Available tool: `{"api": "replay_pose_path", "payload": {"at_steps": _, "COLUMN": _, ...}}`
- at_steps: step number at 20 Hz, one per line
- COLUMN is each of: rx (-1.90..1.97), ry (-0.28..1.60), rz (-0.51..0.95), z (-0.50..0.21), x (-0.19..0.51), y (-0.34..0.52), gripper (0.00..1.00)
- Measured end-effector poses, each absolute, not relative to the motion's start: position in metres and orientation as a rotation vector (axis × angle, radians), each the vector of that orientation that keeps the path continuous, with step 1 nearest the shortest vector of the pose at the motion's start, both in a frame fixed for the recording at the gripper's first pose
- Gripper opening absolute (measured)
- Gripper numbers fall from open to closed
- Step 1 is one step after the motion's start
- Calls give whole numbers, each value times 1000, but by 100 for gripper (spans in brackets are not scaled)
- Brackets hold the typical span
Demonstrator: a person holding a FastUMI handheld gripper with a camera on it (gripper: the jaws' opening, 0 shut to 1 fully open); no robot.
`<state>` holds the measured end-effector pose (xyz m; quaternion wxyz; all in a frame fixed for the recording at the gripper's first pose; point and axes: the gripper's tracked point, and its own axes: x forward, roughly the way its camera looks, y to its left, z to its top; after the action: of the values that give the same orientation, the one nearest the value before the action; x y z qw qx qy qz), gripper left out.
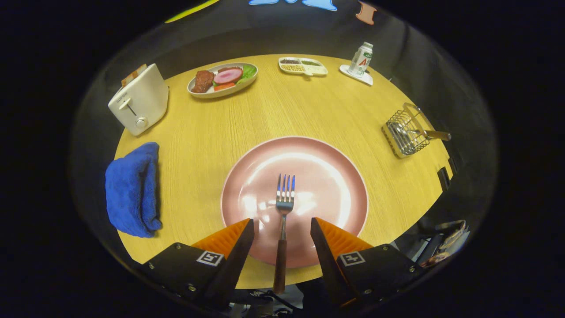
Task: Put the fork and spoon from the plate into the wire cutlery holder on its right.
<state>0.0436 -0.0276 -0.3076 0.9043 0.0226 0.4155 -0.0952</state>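
Note:
A pink plate [335,176] sits on the round wooden table just ahead of my fingers. A fork [284,207] with a brown handle lies on it, tines pointing away, its handle running back over the plate's near rim and between my two fingers. My gripper [282,229] is open, with a gap on each side of the handle; neither finger touches it. To the right of the plate stands the wire cutlery holder [405,132]. A spoon [430,134] with a brown handle rests in it, the handle sticking out to the right.
A blue cloth [132,190] lies left of the plate. A white toaster [139,99] stands at the far left. Beyond are a dish of food [223,79], a divided tray [303,66] and a small bottle [360,59] on a coaster.

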Motion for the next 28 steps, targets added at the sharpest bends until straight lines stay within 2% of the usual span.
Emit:
{"api": "replay_pose_path", "payload": {"at_steps": 7, "rx": 113, "ry": 961, "rz": -230, "z": -340, "x": 40, "y": -30, "gripper": 77}}
{"api": "replay_pose_path", "payload": {"at_steps": 8, "rx": 142, "ry": 951, "rz": -225, "z": -341, "x": 45, "y": -27, "gripper": 64}}
{"api": "replay_pose_path", "payload": {"at_steps": 9, "rx": 151, "ry": 950, "rz": -232, "z": -342, "x": 47, "y": -28, "gripper": 57}}
{"api": "replay_pose_path", "payload": {"at_steps": 10, "rx": 159, "ry": 957, "rz": -229, "z": -341, "x": 46, "y": -27, "gripper": 33}}
{"api": "replay_pose_path", "payload": {"at_steps": 11, "rx": 160, "ry": 962, "rz": -232, "z": -342, "x": 48, "y": -28, "gripper": 28}}
{"api": "replay_pose_path", "payload": {"at_steps": 13, "rx": 153, "ry": 969, "rz": -215, "z": -340, "x": 49, "y": -27, "gripper": 7}}
{"api": "replay_pose_path", "payload": {"at_steps": 14, "rx": 157, "ry": 966, "rz": -206, "z": -338, "x": 50, "y": -26, "gripper": 7}}
{"api": "replay_pose_path", "payload": {"at_steps": 15, "rx": 159, "ry": 970, "rz": -201, "z": -339, "x": 52, "y": -25, "gripper": 2}}
{"api": "replay_pose_path", "payload": {"at_steps": 22, "rx": 63, "ry": 922, "rz": -192, "z": -316, "x": 62, "y": -32, "gripper": 2}}
{"api": "replay_pose_path", "payload": {"at_steps": 28, "rx": -26, "ry": 838, "rz": -247, "z": -261, "x": 81, "y": -53, "gripper": 2}}
